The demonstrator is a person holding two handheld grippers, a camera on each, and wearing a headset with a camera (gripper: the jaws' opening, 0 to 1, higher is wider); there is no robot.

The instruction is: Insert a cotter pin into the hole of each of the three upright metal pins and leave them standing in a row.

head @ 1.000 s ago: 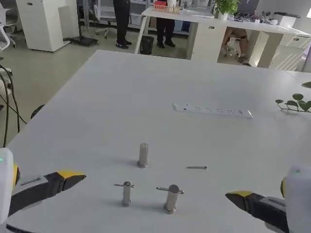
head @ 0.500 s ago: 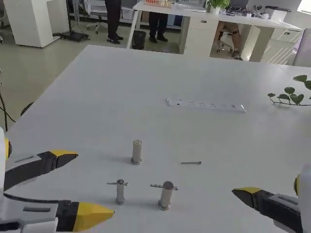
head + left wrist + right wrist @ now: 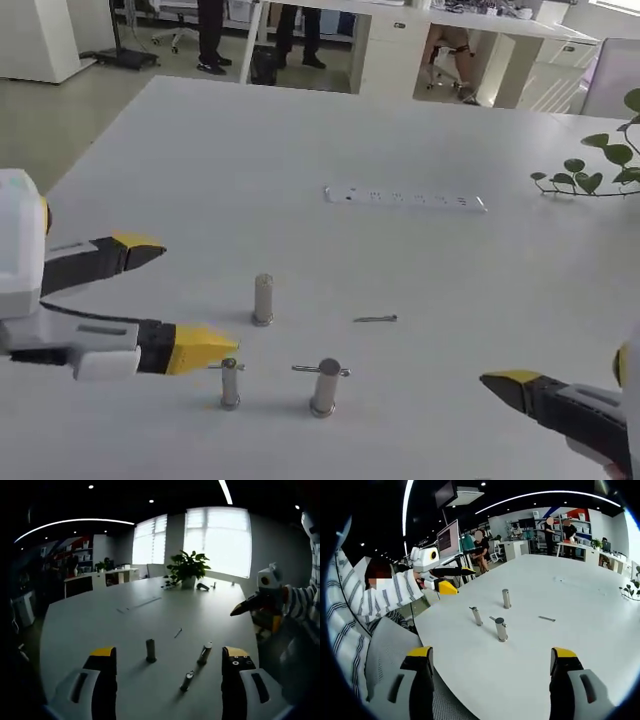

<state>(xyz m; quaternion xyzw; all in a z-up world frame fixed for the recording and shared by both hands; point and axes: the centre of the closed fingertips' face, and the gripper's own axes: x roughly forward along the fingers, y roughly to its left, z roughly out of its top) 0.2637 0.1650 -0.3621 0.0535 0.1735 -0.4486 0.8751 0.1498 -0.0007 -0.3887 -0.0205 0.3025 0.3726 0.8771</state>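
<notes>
Three upright metal pins stand on the white table (image 3: pixel 450 280). The bare pin (image 3: pixel 263 299) is farthest from me. The small pin (image 3: pixel 230 382) and the thicker pin (image 3: pixel 323 387) each carry a cotter pin through the top. A loose cotter pin (image 3: pixel 375 319) lies flat to the right of the bare pin. My left gripper (image 3: pixel 175 297) is open at the left, one yellow tip just left of the small pin. The left gripper view shows the bare pin (image 3: pixel 150 650) between its jaws. My right gripper (image 3: pixel 491 655) is open, apart from the pins, near the table's front right.
A white power strip (image 3: pixel 405 197) lies across the far middle of the table. A leafy sprig (image 3: pixel 590 180) reaches in at the right edge. Beyond the table's far edge are desks, chairs and people standing.
My left gripper has come up and to the right, toward the small pin, with both jaws now showing. The head camera has shifted. The pins and the loose cotter pin have stayed put.
</notes>
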